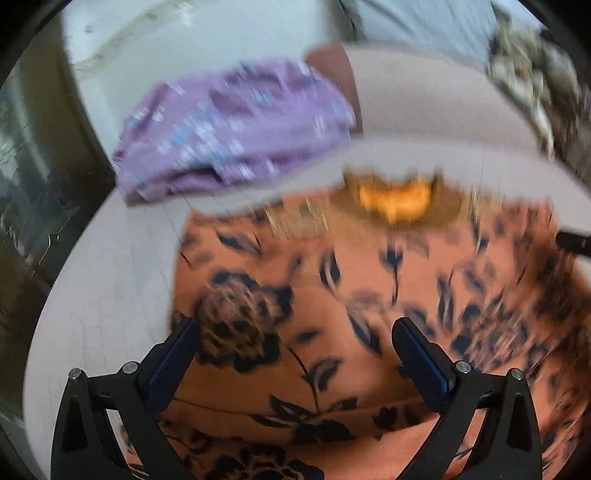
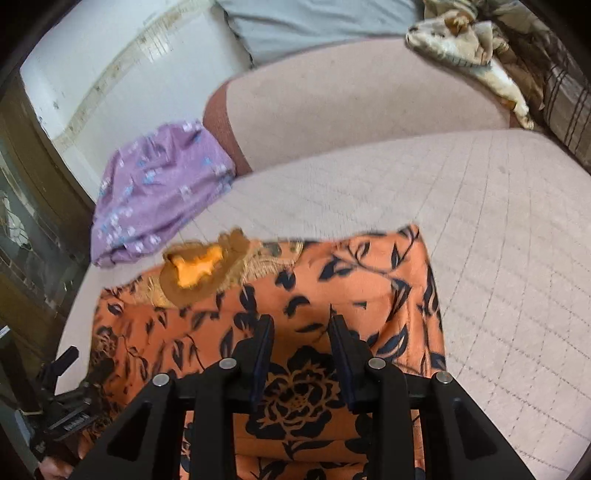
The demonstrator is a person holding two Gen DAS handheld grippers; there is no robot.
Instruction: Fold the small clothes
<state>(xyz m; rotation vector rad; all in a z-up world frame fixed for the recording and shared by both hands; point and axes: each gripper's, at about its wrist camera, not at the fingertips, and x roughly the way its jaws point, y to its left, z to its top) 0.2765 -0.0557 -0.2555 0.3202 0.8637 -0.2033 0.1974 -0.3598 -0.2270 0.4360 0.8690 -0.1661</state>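
**Two grippers over an orange floral garment on a pale quilted surface**

Two garments lie on the quilted surface [image 2: 480,229]. Nearest is the orange garment [image 2: 332,280], printed with dark blue flowers and leaves and spread fairly flat; in the right wrist view it fills the picture from the centre down to 6 o'clock. A brown patch with a bright orange shape [image 2: 195,269] sits at its far edge, toward 10 o'clock from the centre. Just beyond that edge, at about 10 o'clock, lies the folded purple garment [image 2: 155,192] with small pale blue marks, apart from the orange one.

The right gripper [image 2: 301,325] hangs above the orange garment, its jaws partly spread with a clear gap and nothing pinched; a large dark flower shows through between them. The left gripper [image 1: 295,332] is over the same cloth, jaws spread wide and empty; that view is blurred. The left gripper also shows at 8 o'clock in the right wrist view, at the garment's near left corner.

A grey pillow [image 2: 314,26] lies at 12 o'clock and a crumpled patterned cloth [image 2: 461,44] at 1 o'clock.
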